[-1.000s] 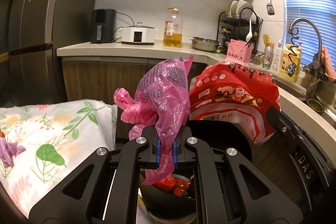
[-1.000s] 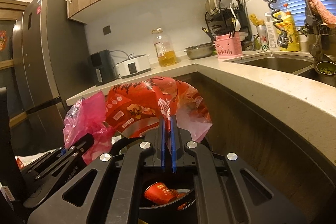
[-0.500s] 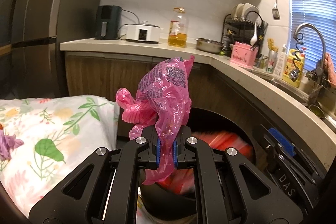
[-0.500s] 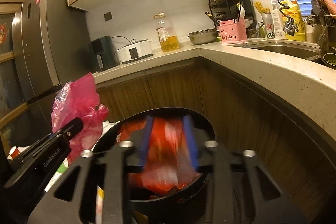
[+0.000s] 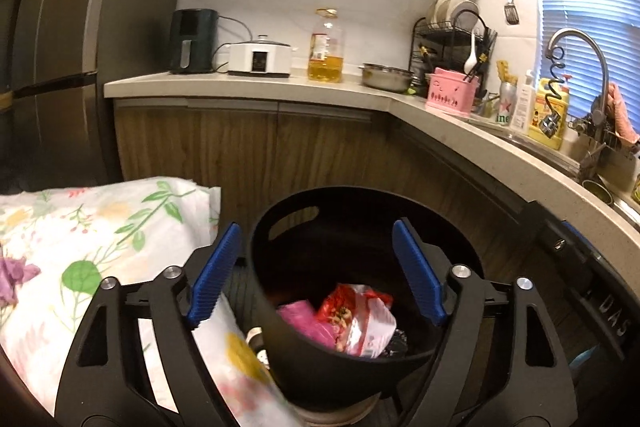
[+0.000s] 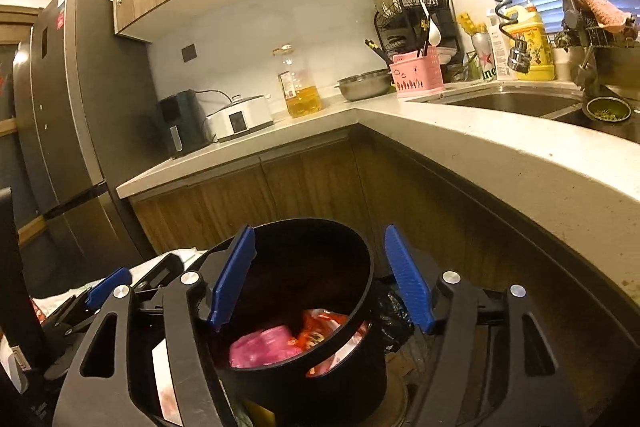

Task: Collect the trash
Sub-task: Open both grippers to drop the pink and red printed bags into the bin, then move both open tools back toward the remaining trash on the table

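Trash now lies inside the black bin, dropped from both tongs.
Pink bag and red wrapper, gripped above the bin a second ago, rest at its bottom; left tongs and right tongs are opening, empty, above the rim.

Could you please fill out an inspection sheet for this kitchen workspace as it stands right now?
Surface: flowered cloth lies beside the bin.
Job's things: black bin holds pink bag and red wrapper.
Clutter: nothing seen on the cloth.
Grippers: left gripper and right gripper both opening above the bin, nothing between the jaws.
Cables: cord behind the white cooker.
Surroundings: oil bottle, dish rack, faucet, fridge.
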{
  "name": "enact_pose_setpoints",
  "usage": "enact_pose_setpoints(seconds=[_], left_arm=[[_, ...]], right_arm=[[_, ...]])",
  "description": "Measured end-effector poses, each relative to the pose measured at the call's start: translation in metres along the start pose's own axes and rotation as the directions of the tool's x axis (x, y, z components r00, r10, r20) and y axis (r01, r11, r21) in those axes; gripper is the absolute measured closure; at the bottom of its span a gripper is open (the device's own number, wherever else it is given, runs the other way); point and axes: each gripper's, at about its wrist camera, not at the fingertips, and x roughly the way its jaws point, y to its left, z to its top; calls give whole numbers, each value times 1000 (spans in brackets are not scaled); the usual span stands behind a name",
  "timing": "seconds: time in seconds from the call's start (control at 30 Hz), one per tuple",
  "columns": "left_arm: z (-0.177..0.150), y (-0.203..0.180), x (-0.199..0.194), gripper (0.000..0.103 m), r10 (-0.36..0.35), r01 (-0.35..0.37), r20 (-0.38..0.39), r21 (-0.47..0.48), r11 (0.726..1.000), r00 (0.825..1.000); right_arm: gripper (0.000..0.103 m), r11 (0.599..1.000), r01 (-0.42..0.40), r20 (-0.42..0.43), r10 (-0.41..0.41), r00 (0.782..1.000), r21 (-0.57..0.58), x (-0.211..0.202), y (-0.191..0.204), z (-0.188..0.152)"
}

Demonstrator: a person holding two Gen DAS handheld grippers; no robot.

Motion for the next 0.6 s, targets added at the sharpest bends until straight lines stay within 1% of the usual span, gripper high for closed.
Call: enact_pose_setpoints(seconds=[0.13,0.23,0.33,0.47,0.6], left_arm=[[-7,13,-16,17,28,-28,-5,-22,999,1000],[-12,19,-32,15,59,-59,6,-13,998,998],[-16,23,-48,14,92,-92,23,-5,996,995],[-22,35,-72,14,140,-139,36,-26,990,989],[-28,56,-96,14,207,-204,54,-63,977,977]], right_arm=[[29,1000,-21,-1,21,1000,-5,-8,4,-1],[25,999,-33,-3,33,999,-15,-14,9,-3],[25,998,-53,-9,52,999,-25,-21,17,-6],[25,997,-69,-8,69,998,-40,-31,26,-11],[25,995,-89,-8,89,996,-50,-41,38,-17]])
